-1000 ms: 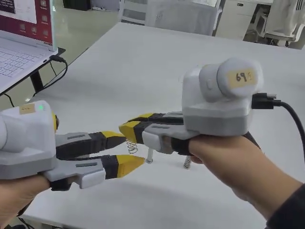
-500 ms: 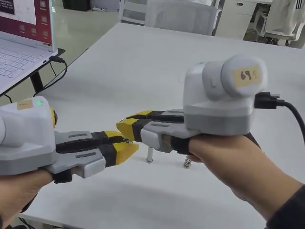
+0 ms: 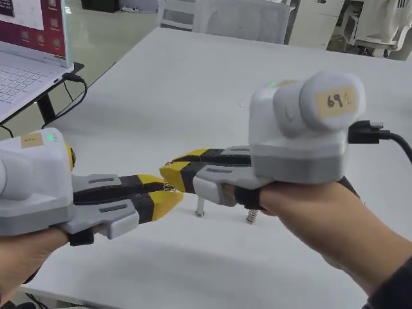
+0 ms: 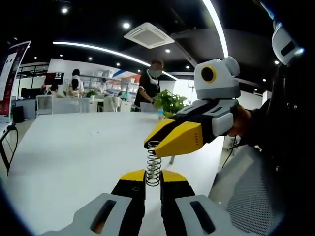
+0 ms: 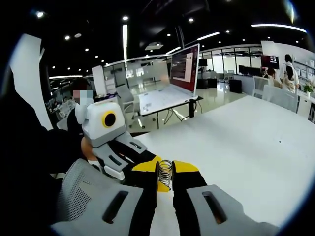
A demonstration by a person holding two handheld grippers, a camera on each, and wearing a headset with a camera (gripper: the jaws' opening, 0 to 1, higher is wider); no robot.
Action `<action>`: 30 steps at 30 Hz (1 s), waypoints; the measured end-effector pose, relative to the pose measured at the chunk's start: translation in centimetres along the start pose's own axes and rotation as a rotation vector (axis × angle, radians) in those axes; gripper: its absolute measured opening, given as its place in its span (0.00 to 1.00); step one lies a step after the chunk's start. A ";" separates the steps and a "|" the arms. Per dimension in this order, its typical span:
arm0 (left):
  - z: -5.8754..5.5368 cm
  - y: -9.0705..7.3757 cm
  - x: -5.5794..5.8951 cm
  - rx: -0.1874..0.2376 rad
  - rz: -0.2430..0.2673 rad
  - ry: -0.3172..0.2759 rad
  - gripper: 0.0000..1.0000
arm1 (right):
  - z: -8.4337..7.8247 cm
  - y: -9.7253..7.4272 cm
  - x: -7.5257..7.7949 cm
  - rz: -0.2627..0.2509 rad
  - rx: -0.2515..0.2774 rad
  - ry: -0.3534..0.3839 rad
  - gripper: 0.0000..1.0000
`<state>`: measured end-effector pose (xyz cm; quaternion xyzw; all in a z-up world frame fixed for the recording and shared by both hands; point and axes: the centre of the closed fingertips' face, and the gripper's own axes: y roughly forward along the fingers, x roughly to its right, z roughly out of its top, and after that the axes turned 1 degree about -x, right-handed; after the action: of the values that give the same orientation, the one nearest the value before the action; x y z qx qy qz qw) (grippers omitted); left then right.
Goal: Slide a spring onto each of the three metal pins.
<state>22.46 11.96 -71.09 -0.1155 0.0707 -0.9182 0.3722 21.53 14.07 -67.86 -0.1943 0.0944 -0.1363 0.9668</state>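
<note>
The left claw (image 3: 171, 192) comes from the near left side and the right claw (image 3: 166, 174) comes from the right. Their yellow tips meet above the white counter (image 3: 193, 96), a little left of its middle. Between the tips there is one small spring (image 3: 168, 188).

In the left gripper view, the left claw (image 4: 153, 178) is clenched on the lower end of the spring (image 4: 153, 166). The coil stands upward from there, and its top touches the tips of the right claw (image 4: 156, 143). In the right gripper view, the right claw (image 5: 165, 169) is also clenched on the spring (image 5: 166, 174), which sits between its two yellow tips. The left claw (image 5: 156, 172) lies just behind the spring there. The spring hangs in the air and does not touch the counter.

Just right of the tips, a bare pin (image 3: 200, 208) stands upright on the counter. Further right, a second pin (image 3: 253, 212) stands partly under the right hand (image 3: 309, 219), with another spring (image 3: 251, 218) around it. A laptop (image 3: 26, 38) stands open at the far left.
</note>
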 end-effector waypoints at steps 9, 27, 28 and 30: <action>-0.1 -0.1 -0.3 -0.007 0.008 0.012 0.03 | -0.2 -0.2 0.1 -0.003 -0.002 0.000 0.08; -0.3 0.1 -0.3 -0.002 0.008 0.022 0.13 | -0.7 0.1 0.4 -0.009 -0.021 -0.006 0.08; -0.4 0.1 -0.3 -0.006 0.009 0.025 0.13 | -0.7 0.1 0.4 -0.010 -0.020 -0.006 0.08; -0.6 0.1 -0.3 -0.008 0.006 0.019 0.15 | -0.6 0.0 0.6 -0.014 -0.017 -0.008 0.08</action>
<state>22.57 12.08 -71.71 -0.1079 0.0783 -0.9180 0.3736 21.93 13.74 -68.47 -0.2038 0.0901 -0.1416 0.9645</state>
